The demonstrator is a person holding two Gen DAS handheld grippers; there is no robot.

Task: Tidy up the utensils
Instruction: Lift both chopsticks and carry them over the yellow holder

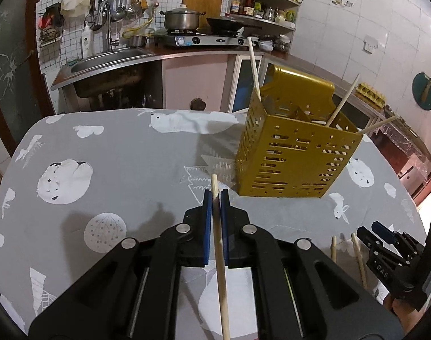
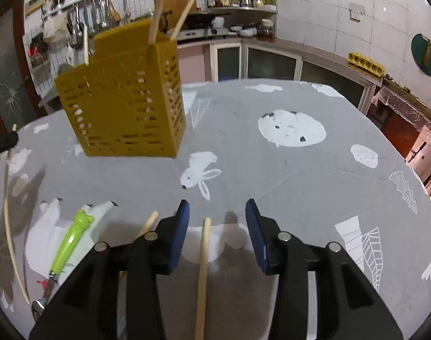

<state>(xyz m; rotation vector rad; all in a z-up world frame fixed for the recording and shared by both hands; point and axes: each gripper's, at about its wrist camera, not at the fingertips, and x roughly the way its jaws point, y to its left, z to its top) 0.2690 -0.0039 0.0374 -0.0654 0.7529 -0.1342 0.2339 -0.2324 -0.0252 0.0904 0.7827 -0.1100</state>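
- The left tongs (image 1: 216,195) are clamped tight on a pale wooden chopstick (image 1: 219,255); its tip pokes out just past the blue pads, and its lower end is cut off by the frame edge.
- The right tongs (image 2: 217,212) stand partly apart, with a second wooden chopstick (image 2: 203,257) lying between the pads but touched by neither; its near end runs out of frame.
- A gold perforated utensil holder (image 1: 289,153), box-shaped with rows of slots, stands on the surface (image 1: 124,155), which wears a grey cloth printed with white animals and trees.
- Three chopsticks lean out of the holder's top; what else sits inside cannot be made out through the slots.
- In the right wrist view another chopstick (image 2: 149,222) is mostly hidden behind the left finger of the right tongs.
- A green-handled utensil (image 2: 69,240) lies at the left of that view, its metal end blurred and partly hidden.
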